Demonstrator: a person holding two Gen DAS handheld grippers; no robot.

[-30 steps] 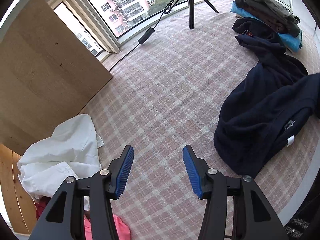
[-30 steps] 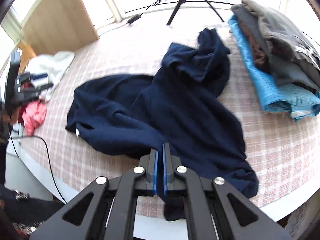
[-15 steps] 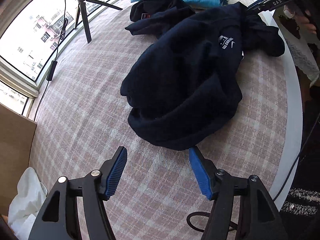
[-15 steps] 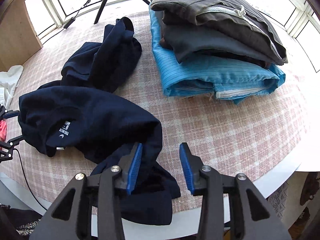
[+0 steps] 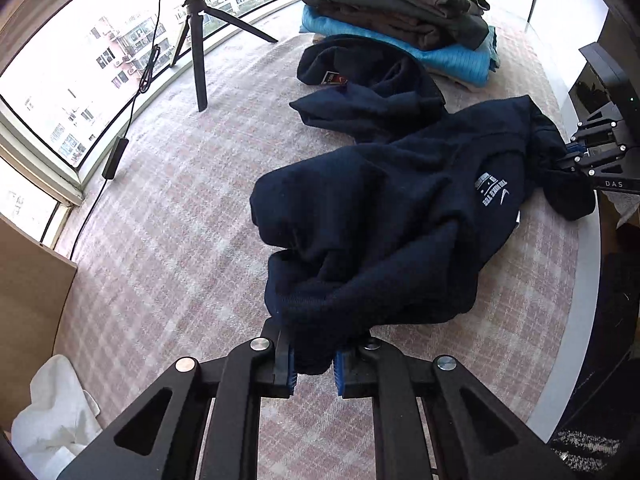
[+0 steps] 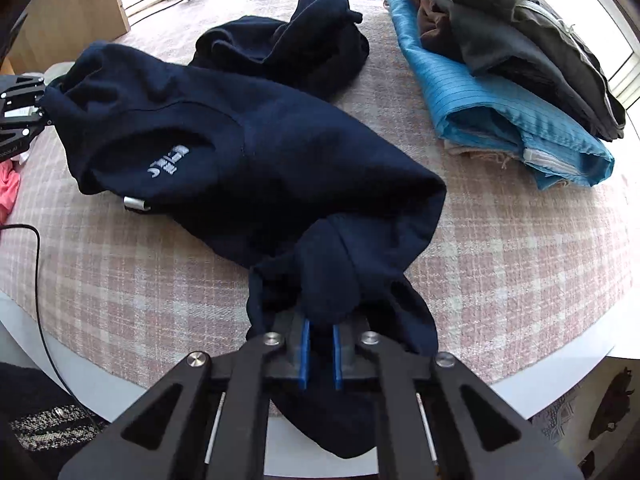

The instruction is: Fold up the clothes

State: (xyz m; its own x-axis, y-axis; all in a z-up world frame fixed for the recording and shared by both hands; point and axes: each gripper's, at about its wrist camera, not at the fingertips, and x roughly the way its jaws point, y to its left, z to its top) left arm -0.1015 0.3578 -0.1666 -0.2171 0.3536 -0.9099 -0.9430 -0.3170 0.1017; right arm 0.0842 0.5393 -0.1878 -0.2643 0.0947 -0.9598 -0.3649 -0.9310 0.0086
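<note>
Navy fabric fills the middle of both views: the dark blue sweatshirt [image 5: 392, 216] lies crumpled on the tabletop [image 5: 168, 240], which is covered with a pink-and-white checked cloth. Your left claw [image 5: 314, 364] is pinching one bunched end of this sweatshirt; the blue pads are pressed on the fabric from both sides, and the cloth rises directly out of them. Your right claw [image 6: 319, 350] is pinching the opposite end in the same way, near the edge of the tabletop, and a loose part of the garment hangs down over that edge below the fingers. In the left wrist view you can see the right claw far at the right, with the navy fabric gathered into it. The body of the sweatshirt stretches between your two claws, with a small light printed logo [image 6: 166, 164] facing up and a white tag [image 6: 136, 203] at its lower border.

Beyond the sweatshirt, a second navy garment [image 5: 360, 92] lies in a heap, touching it. Behind that one is a folded stack [image 6: 512, 60]: a bright blue piece at the bottom, and brown and grey pieces on top. A black tripod [image 5: 198, 40] stands near the window. A white cloth [image 5: 56, 412] lies at the left edge of the tabletop, well apart from the sweatshirt.
</note>
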